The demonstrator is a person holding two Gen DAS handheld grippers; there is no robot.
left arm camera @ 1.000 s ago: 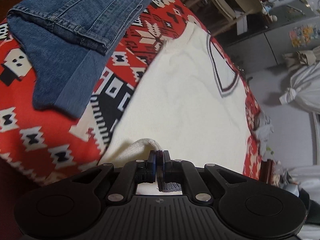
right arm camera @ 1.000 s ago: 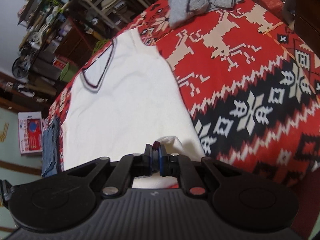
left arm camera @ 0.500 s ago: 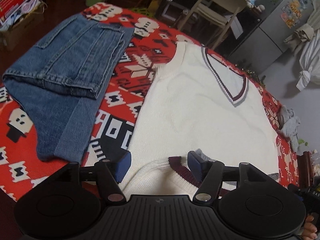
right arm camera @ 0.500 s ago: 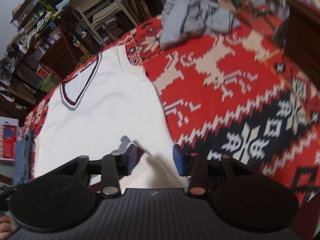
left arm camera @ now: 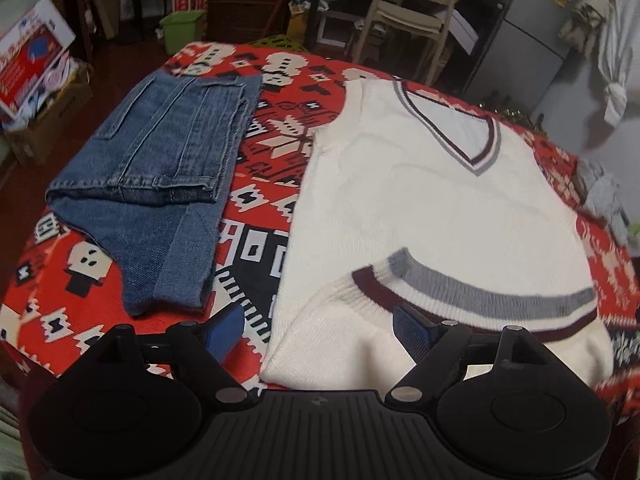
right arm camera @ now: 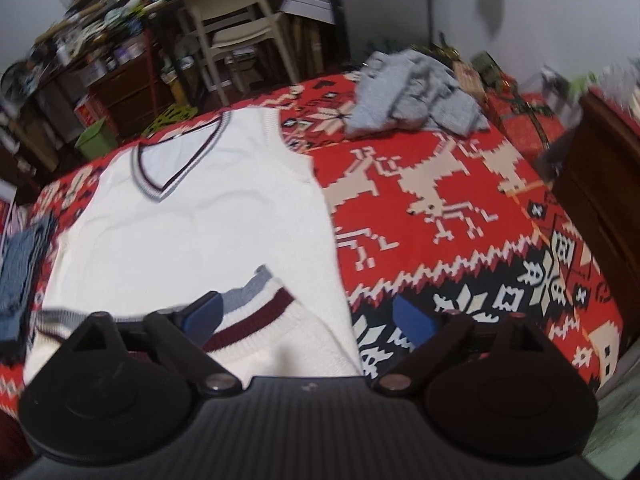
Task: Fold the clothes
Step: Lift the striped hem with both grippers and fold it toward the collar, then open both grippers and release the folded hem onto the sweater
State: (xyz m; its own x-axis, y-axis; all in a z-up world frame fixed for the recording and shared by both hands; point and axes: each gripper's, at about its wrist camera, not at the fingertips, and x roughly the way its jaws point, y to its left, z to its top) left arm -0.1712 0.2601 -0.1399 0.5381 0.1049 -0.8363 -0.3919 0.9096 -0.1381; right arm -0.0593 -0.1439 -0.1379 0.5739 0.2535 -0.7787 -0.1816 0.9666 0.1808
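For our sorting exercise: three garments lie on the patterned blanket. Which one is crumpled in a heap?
The grey knitted garment at the far corner. The blue denim jeans lie neatly folded; the white knitted V-neck vest lies flat, hem turned up.

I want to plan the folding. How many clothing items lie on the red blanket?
3. The folded jeans lie at the left, the white vest in the middle with its hem turned up, and a crumpled grey garment at the far right. Others may be hidden outside the views.
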